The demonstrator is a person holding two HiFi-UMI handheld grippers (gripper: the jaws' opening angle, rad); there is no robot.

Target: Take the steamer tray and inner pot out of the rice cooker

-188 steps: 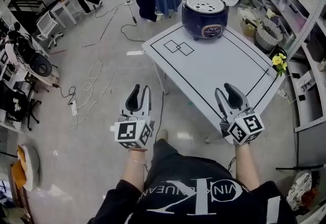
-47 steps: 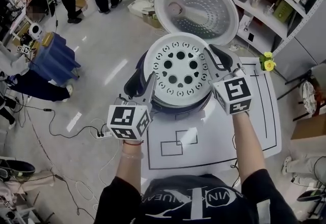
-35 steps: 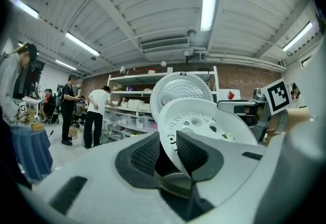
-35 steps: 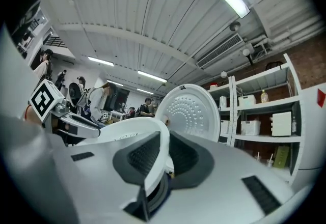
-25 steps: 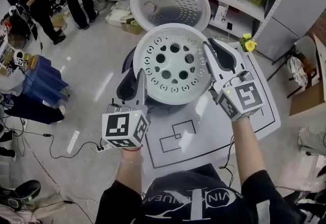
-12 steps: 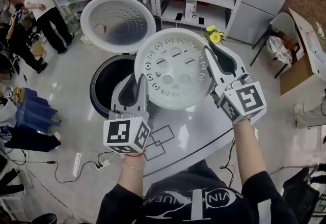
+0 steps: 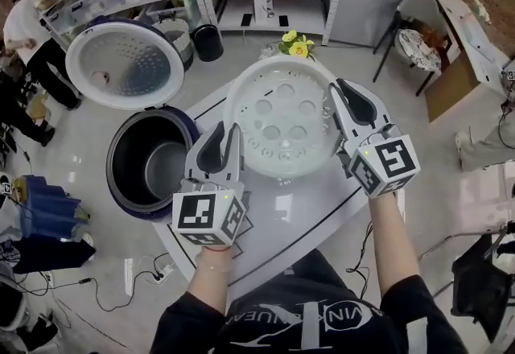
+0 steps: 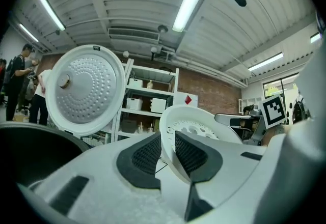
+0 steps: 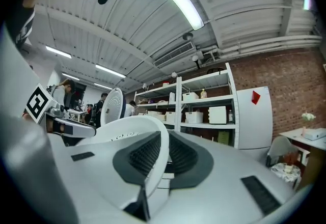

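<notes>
Left gripper (image 7: pixel 227 132): clamped on the near-left rim of the tray (image 7: pixel 278 115). Its jaws have just been closing, and the left gripper view shows the white rim between the two ribbed pads.

Right gripper (image 7: pixel 336 91): clamped on the right rim of the tray. The right gripper view shows the rim edge pinched between the pads.

Position of the tray: it spans the gap between the two grippers, carried clear of the cooker (image 7: pixel 117 187), with its perforated floor facing up. The tray is round, so it has no long axis. The governing line runs rim to rim, from one grip point to the other.

Governing relation: the table (image 7: pixel 282 207) lies directly below both grippers and the tray, on the side away from the cooker. The likely next move is a straight lowering. Both grippers should descend at the same rate so the grip line stays level.

Position of the pot (image 7: pixel 165 169): seated in the cooker, which stands to the left of the left gripper, well apart from the right gripper. The lid (image 7: pixel 121 63) stands open beyond it. The left gripper is the nearer one for the pot. The pot is not yet removed.
</notes>
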